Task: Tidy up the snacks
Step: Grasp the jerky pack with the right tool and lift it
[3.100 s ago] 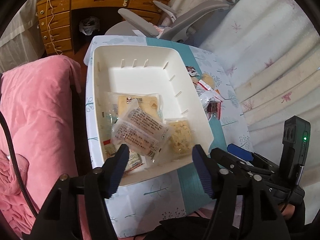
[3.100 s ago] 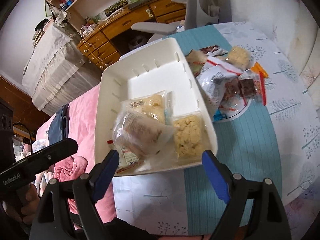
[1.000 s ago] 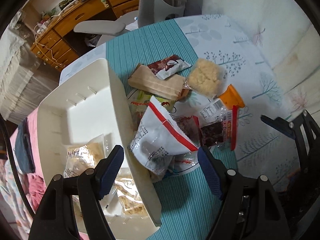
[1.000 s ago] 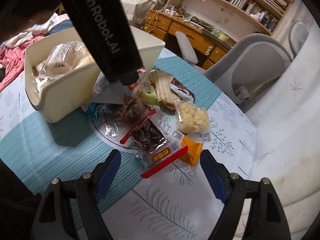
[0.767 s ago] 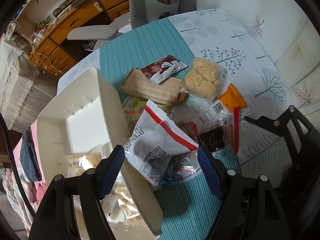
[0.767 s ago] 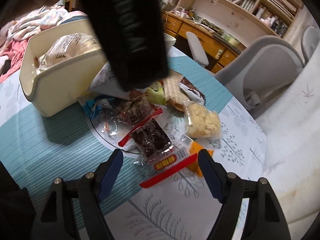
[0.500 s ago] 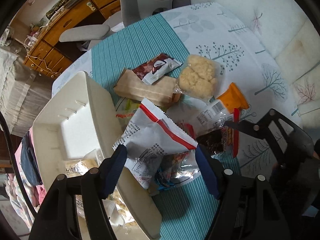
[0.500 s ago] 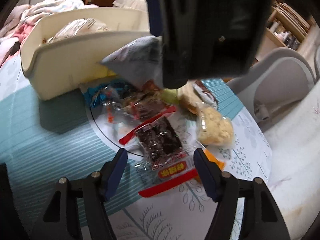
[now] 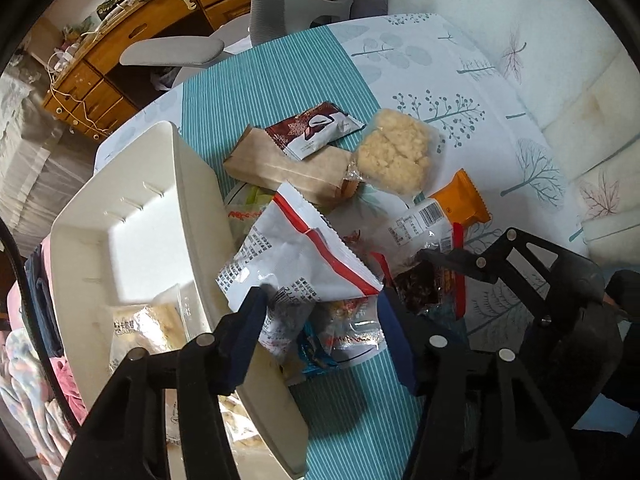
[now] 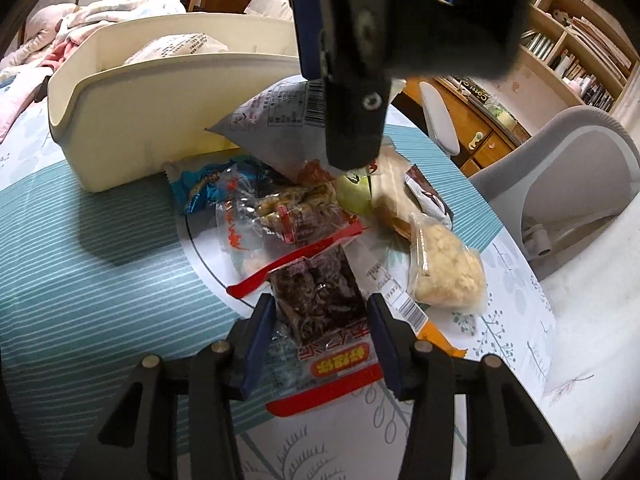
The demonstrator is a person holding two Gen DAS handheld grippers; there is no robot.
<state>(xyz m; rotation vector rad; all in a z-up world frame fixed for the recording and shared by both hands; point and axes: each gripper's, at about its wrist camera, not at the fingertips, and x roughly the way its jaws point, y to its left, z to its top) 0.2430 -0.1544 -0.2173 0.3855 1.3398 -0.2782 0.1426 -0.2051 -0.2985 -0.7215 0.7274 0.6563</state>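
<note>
Right tool half-closed around dark snack packet, left tool open over white bag

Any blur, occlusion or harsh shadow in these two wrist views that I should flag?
Left wrist view: mostly sharp, strong fisheye bending at the edges; the white bin floor looks smeared, and the bin casts a dark shadow on the teal runner. Right wrist view: the left gripper looms close, blurred, blocking the top centre; the dark snack packet between the right gripper's fingers is sharp.
</note>
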